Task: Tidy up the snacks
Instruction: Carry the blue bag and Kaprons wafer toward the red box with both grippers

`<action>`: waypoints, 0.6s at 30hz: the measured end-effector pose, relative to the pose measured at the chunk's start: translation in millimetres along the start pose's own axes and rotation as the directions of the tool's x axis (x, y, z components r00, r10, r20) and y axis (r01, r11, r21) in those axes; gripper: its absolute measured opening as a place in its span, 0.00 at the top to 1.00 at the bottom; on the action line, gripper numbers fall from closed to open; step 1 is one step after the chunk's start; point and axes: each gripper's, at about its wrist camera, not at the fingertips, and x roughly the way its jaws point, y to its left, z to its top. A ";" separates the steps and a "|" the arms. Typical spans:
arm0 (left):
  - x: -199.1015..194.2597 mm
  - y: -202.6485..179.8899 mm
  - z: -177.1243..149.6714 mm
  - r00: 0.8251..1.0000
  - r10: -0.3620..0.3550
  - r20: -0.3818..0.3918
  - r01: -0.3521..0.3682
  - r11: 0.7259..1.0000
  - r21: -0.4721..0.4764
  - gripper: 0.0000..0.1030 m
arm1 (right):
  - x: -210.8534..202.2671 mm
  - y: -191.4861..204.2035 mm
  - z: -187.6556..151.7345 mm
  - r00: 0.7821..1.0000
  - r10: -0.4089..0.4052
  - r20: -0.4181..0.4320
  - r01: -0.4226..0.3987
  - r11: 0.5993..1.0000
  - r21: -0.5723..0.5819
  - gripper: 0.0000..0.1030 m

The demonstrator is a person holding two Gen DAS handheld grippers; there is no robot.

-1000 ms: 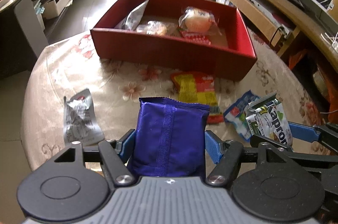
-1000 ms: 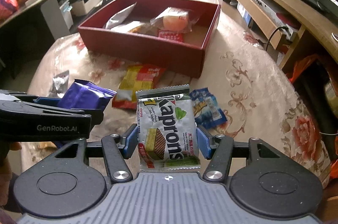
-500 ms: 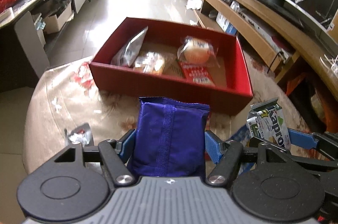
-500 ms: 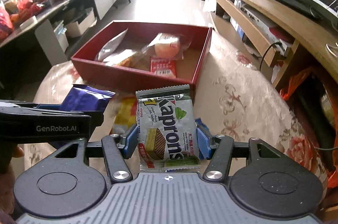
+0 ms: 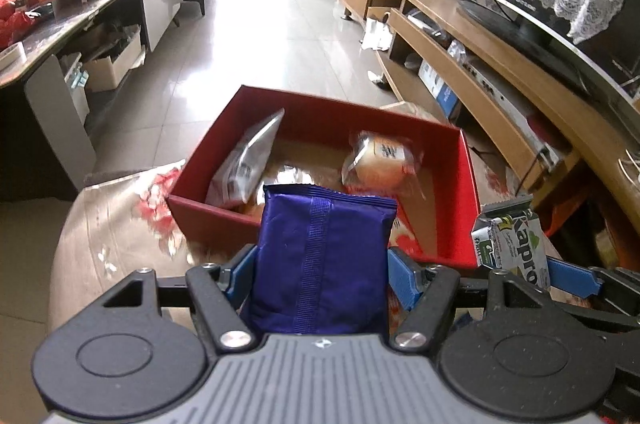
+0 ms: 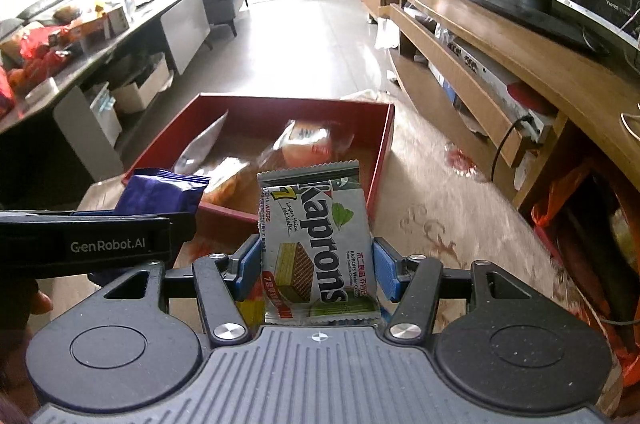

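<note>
A purple snack packet [image 5: 322,260] stands upright at the lower centre of the left wrist view, clamped between the blue pads of the left tool [image 5: 321,274]. At the lower centre of the right wrist view, a green-and-grey Kaprons wafer pack [image 6: 318,248] is gripped the same way by the right tool [image 6: 316,274], its printed face turned to the camera. Both packs are held above the near edge of a red box [image 5: 466,200], which sits on a desk [image 6: 432,224] covered with a beige floral cloth. Inside the box lie a silver foil bag [image 5: 246,164] leaning against the left wall, and a clear-wrapped bun [image 5: 380,160] toward the right; other wrapped snacks beneath them are blurred. In the right wrist view the left tool's black arm crosses the left edge of the frame, with fingers [image 6: 38,302] just visible below it. Beyond the box stretch a pale tiled floor [image 5: 272,36] and, along the right side, a long wooden TV cabinet [image 6: 500,36].
</note>
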 end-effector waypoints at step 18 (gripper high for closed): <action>51.2 1.8 40.9 0.997 0.073 -0.005 -0.073 0.997 -0.013 0.34 | 51.8 -5.9 36.9 1.000 0.006 -0.014 -0.005 1.000 0.026 0.37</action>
